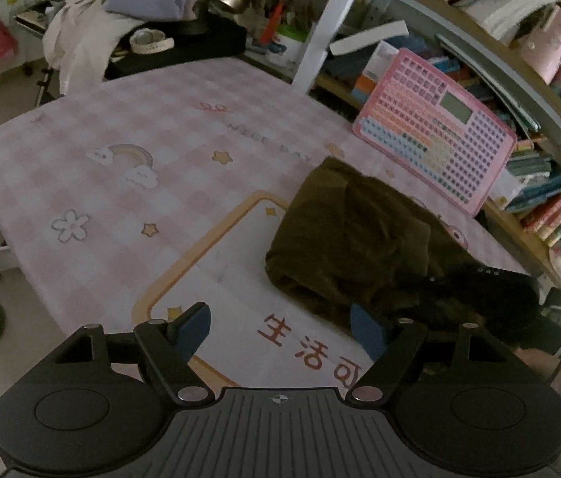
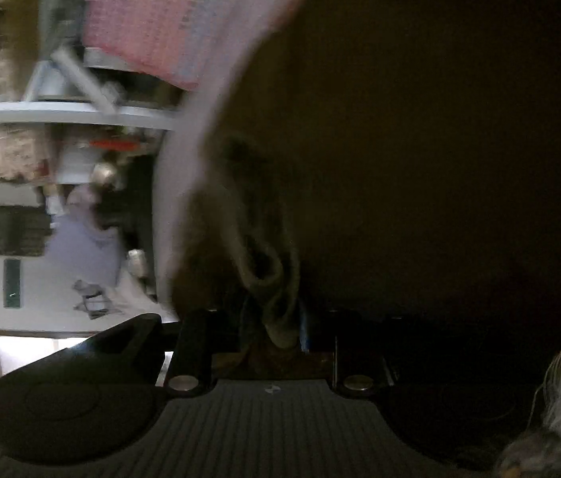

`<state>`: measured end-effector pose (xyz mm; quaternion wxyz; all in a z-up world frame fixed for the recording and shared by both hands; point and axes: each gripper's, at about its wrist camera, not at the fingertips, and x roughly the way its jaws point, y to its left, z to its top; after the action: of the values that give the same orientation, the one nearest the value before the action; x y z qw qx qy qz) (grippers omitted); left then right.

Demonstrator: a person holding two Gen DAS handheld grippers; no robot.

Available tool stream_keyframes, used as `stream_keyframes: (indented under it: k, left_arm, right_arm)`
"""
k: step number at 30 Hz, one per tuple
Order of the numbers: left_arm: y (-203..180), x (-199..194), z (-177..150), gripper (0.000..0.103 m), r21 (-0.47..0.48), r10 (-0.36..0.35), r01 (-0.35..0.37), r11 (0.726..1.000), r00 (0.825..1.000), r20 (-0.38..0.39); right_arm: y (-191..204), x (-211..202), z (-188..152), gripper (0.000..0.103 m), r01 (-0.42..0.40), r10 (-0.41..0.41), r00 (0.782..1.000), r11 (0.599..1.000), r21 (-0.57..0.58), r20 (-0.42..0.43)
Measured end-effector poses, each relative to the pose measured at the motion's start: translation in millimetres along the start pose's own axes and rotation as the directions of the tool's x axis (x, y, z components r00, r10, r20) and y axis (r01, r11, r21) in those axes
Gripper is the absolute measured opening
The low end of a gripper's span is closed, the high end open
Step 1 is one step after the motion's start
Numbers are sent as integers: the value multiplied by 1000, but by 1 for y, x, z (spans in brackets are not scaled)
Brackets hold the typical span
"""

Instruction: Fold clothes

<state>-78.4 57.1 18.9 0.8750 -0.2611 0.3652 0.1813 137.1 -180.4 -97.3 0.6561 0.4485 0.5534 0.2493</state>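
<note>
Pinching what looks like a fold of the olive garment (image 2: pixel 268 279), the right gripper (image 2: pixel 270 330) is clamping; the left gripper (image 1: pixel 280 328) is hovering wide, empty, and should be catching the near edge evenly.

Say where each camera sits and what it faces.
Left wrist: on the left gripper, jaws open, looking down across the pink tablecloth at the olive garment.
Right wrist: on the right gripper, rolled sideways, jaws shut on a garment fold.
Shared: garment, pink keyboard toy, tablecloth.
</note>
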Motion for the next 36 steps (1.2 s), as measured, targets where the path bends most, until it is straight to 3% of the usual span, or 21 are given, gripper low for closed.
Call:
stream_keyframes:
  k: [4,10,16,18,21,25,29,36]
  left_arm:
    - [-2,4,-3,80,14,-2,2,1000,1000,-23]
    - [-2,7,-7,80,31,-18,19,999,1000,-25]
    - [-1,12,5,80,70,-79,80,994,997,-16]
    - [-4,18,8,80,134,-58,60,989,998,-21]
    - [-14,23,8,80,269,-7,10,963,1000,-14]
    - [-11,19,7,80,331,-82,81,940,997,-11]
    - [-1,17,7,80,358,-105,104,928,994,-19]
    - [15,12,6,80,410,-114,112,905,993,-20]
  right_arm:
    - [10,-7,-3,44,3,-3,1000,998,-68,3]
    - [22,-32,-18,48,43,-34,999,974,-224,42]
    - [35,-63,-50,62,212,-155,974,879,-428,164]
    - [43,-71,-66,65,299,-208,950,825,-480,235]
    - [58,-77,-92,76,452,-294,885,730,-513,362]
    - [65,-79,-119,86,585,-357,801,637,-502,481]
    - [66,-80,-143,91,684,-406,718,563,-464,565]
    - [68,-77,-178,92,728,-438,674,530,-435,594]
